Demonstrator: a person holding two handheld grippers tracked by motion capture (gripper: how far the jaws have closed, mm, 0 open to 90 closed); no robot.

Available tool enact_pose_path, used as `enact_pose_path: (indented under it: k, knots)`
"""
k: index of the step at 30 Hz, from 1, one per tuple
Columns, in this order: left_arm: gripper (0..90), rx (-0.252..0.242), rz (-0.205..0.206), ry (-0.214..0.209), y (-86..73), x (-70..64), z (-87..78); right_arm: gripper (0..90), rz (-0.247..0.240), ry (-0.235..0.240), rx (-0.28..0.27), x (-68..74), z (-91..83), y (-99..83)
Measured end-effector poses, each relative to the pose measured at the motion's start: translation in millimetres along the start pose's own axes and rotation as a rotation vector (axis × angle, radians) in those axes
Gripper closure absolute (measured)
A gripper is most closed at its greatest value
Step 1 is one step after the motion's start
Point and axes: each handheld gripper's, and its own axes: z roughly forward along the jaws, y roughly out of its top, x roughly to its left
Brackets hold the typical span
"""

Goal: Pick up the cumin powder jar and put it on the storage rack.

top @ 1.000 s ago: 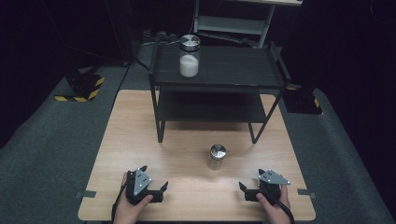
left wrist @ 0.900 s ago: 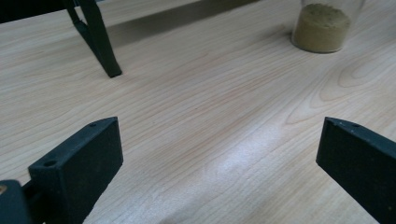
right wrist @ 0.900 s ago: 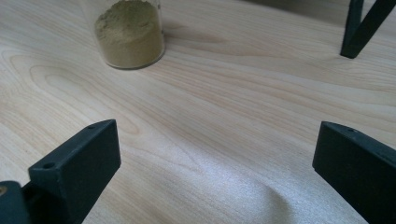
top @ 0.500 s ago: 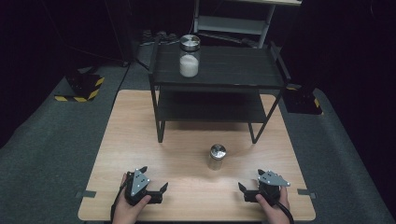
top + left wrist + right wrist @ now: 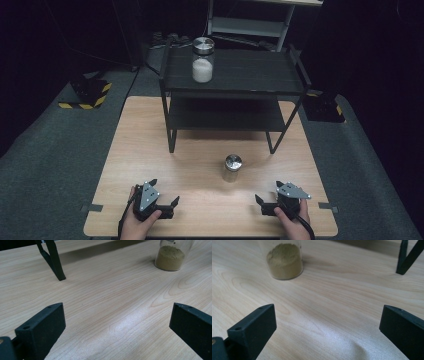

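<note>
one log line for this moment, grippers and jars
left gripper: open, low at table front | right gripper: open, likewise | brown jar: upright on table between them, untouched | white jar: on shelf top

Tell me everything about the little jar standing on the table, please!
The little jar is a see-through cylinder, glass by its look, with a shiny silver lid. The gripper views show yellowish-brown powder filling its lower part. It stands upright on the pale wooden table, just in front of the black shelf rack, between the two grippers and farther from the person than they are. Nothing touches it but the tabletop.
</note>
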Motion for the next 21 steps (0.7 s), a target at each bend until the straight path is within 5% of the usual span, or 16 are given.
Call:
enact_pose_path:
  k: [21]
  knots:
    - [0.7,-0.010,0.006,0.009,-2.0,-2.5,-1.4,0.6,-0.038,0.018,-0.146,16.4,-14.0,17.2]
